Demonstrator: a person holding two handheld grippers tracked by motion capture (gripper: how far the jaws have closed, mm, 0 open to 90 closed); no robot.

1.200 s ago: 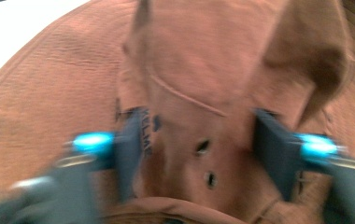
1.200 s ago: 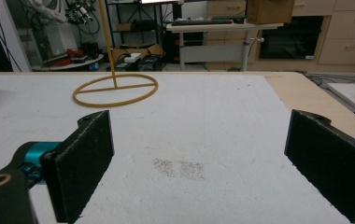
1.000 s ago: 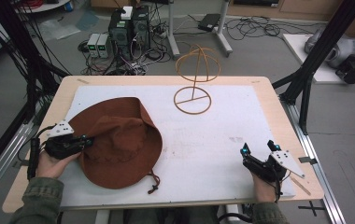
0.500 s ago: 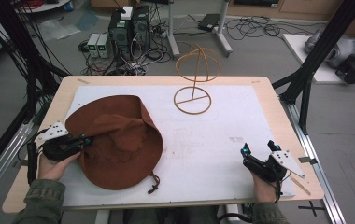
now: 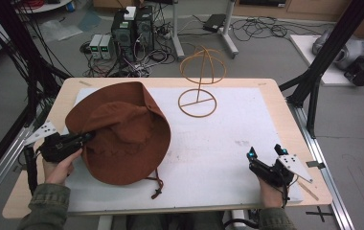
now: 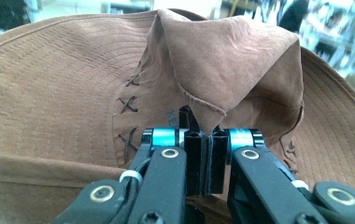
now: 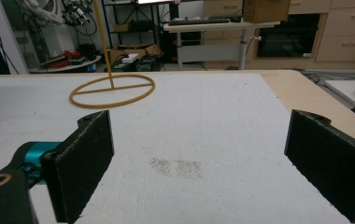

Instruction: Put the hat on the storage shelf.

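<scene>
Two fingers [image 6: 207, 163] on hat [image 5: 122, 129] (pinched)

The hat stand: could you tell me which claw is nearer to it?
Neither clearly. The left claw is shut on the hat, left of the stand; the right claw rests open at the table's near right.

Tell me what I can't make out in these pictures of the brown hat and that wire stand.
- Brown hat: the raised brim hides its inside in the high view; the left gripper view cuts off its rim.
- Printed letters on the hat, left gripper view: too small, partly behind the left claw.
- Wire hat stand: its top is cut off by the upper edge of the right gripper view.
- Right claw: tiny in the high view.
</scene>
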